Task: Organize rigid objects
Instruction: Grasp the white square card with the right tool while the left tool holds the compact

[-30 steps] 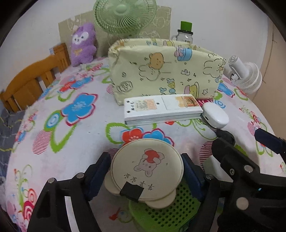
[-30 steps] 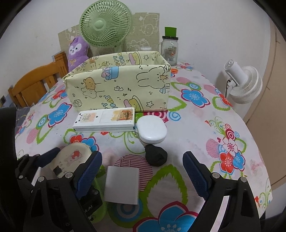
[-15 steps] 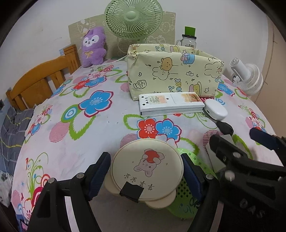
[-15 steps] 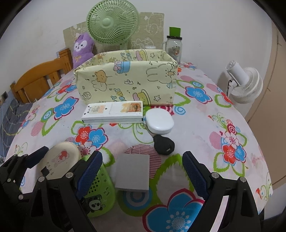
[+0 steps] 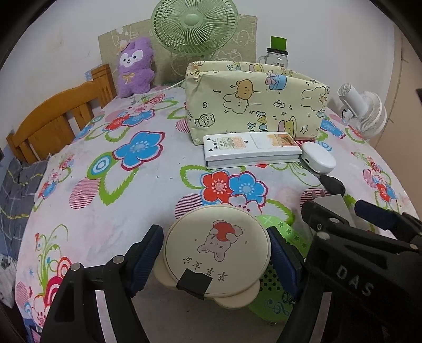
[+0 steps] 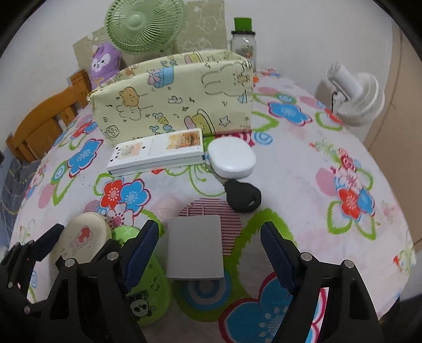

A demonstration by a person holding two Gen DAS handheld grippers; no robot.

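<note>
The left hand-held gripper (image 5: 215, 253) is clamped on a round cream compact (image 5: 217, 250) with a bunny print, its blue pads pressing the rim on either side; the compact is held tilted above the floral tabletop (image 5: 110, 200), partly over a green perforated basket (image 5: 279, 279) lying on its side; in the right wrist view the same compact (image 6: 81, 237) shows at lower left, touching the basket (image 6: 147, 287).

The right hand-held gripper (image 6: 211, 253) has its jaws closing, with a flat grey rectangular block (image 6: 195, 248) lying between them on the tabletop (image 6: 303, 171); the pads stand apart from the block's edges and do not press on it; its left finger (image 6: 143, 245) sits against the green basket.

Just beyond the block lies a black key fob (image 6: 242, 196); behind that a white oval case (image 6: 232, 157), touching the end of a long white rectangular box (image 6: 158, 153) with printed labels; the box lies right in front of a yellow fabric storage bin (image 6: 179, 100) printed with cartoon animals, which stands open-topped.

Behind the bin are a green desk fan (image 6: 143, 23), a purple plush toy (image 6: 104, 63) and a glass jar with a green lid (image 6: 244, 39); a white fan (image 6: 356, 92) stands off the right edge; a wooden chair back (image 5: 58, 118) shows at the left.
</note>
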